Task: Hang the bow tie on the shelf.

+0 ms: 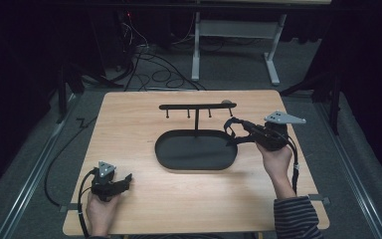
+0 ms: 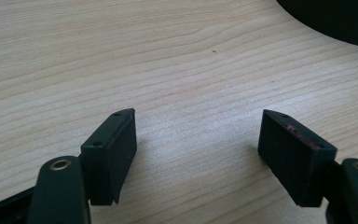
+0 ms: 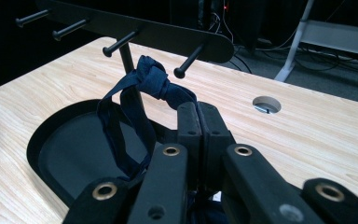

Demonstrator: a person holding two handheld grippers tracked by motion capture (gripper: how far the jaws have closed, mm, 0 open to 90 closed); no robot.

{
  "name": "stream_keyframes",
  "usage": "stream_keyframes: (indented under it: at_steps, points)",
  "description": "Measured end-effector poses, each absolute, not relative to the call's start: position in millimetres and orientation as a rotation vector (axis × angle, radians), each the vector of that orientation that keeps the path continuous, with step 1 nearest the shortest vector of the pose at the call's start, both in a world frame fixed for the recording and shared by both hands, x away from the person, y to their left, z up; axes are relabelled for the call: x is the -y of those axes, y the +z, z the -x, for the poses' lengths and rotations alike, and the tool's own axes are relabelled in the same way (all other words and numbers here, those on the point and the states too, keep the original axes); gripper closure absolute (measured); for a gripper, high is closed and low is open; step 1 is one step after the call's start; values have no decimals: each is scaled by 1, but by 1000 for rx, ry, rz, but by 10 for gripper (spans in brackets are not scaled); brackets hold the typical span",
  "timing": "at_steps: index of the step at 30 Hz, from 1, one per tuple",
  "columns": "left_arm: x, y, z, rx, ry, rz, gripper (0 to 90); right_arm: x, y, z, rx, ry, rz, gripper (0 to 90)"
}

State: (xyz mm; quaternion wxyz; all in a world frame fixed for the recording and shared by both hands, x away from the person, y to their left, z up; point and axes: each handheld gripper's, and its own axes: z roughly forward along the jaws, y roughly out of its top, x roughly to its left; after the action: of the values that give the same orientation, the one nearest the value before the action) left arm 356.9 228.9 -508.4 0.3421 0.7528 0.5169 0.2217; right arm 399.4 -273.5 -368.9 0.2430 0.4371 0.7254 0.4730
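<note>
While parked at lower left of the high view, left gripper [image 1: 113,183] idle on the table [image 1: 129,114], jaws spread wide, nothing between them; bare wood under the pads [image 2: 114,149] in its own view, tray edge at upper right corner there.

Mid right of the high view: right gripper [image 1: 238,132] clamped tight on the dark blue fabric loop [image 3: 140,100], jaws pressed together just below the knot. Loop hanging off the tips over the right end of the black oval tray [image 1: 174,158], well clear of its floor.

Farther back: hook rack [image 1: 197,106] on a post rising from the tray's rear edge, four pegs. Nearest peg [image 3: 189,60] just beyond the knot in the right gripper view, not yet threaded.

Risks, judged from here:
- Loop limp and collapsed; opening likely to fold shut and miss the peg.
- Grip close to the knot; knot likely to bump the peg's knob and push off.
- Side load on the bar could tip or slide the stand; nothing bracing it.
- Release too early, loop drops into the tray.
</note>
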Motion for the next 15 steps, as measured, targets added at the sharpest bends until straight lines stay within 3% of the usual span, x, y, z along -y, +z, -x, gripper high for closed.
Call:
stream_keyframes:
  at_steps: [15]
  points:
    - [-229,-508,-357,-1343,576,-1960,284,273,-366,-416,-1938,1273,-1222,900]
